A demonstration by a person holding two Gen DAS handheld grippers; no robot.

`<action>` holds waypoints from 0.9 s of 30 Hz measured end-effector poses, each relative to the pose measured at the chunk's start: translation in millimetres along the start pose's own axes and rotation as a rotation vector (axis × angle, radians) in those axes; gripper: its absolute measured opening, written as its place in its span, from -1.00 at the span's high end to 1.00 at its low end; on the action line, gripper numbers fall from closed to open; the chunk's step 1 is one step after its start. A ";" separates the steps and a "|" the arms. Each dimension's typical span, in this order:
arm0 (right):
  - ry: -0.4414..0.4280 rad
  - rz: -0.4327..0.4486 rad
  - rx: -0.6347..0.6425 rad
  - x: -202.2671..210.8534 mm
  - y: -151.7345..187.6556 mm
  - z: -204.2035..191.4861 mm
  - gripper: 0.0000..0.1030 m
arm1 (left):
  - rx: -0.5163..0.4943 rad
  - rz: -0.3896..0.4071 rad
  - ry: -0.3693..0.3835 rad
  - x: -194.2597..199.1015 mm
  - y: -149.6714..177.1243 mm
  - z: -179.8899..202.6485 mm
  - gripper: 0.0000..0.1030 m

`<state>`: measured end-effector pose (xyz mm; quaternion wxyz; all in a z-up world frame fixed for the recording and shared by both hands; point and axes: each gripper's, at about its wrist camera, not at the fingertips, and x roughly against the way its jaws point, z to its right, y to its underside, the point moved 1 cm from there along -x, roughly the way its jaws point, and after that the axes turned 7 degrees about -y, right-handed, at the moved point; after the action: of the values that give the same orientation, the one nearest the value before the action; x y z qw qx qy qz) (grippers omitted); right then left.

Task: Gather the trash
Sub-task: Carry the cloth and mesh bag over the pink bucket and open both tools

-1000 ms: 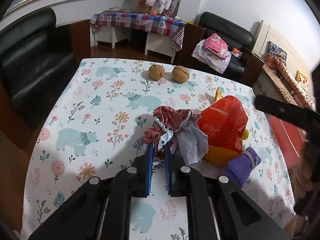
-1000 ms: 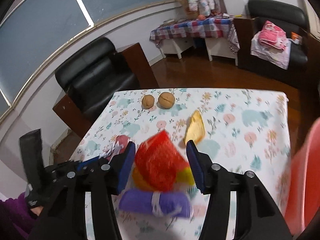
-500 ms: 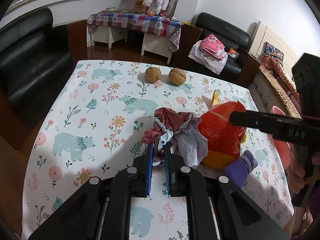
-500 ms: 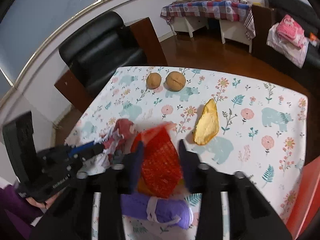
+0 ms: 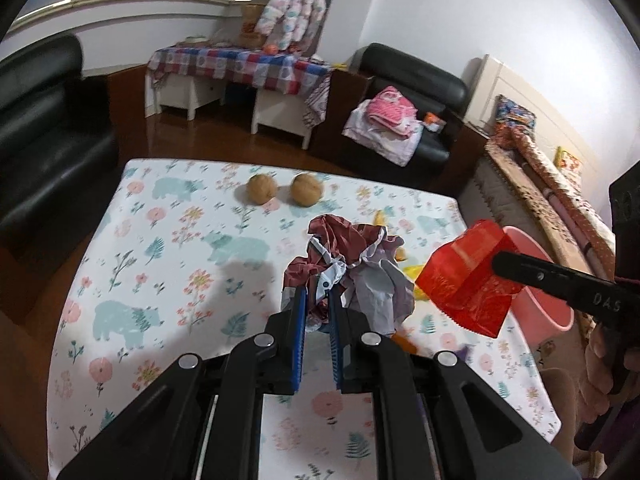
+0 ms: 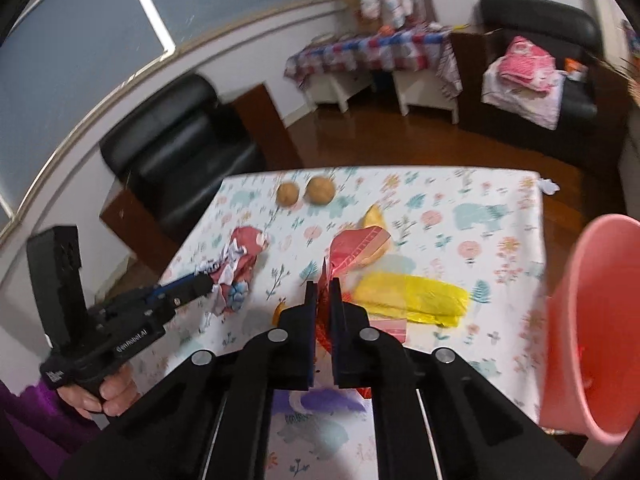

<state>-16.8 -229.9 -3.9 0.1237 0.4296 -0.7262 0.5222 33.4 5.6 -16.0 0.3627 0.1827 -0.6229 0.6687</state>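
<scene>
Both cams ride on the handheld rigs and look forward and down along the fingers, pretty close over the floral worktop. The left one faces the far sofa wall and catches the right tool coming in from its right edge. The right one sees the left tool low on its left, and both share the two walnuts and the pink bin.

On the table, two walnuts sit side by side near the far edge. Nearer, the left gripper holds a crumpled wrapper, with the bag in the right gripper to its right. A bucket stands beyond the table's right edge. A plastic sheet lies between bag and bucket.
</scene>
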 end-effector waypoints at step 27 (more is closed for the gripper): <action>0.262 0.296 -0.185 139.5 33.2 66.6 0.88 | -0.240 0.077 0.166 39.6 -21.5 128.6 0.80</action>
<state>-107.6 -353.8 33.8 0.1779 0.2336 -0.8041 0.5170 -4.4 -109.3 46.9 0.4060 0.0581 -0.6729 0.6156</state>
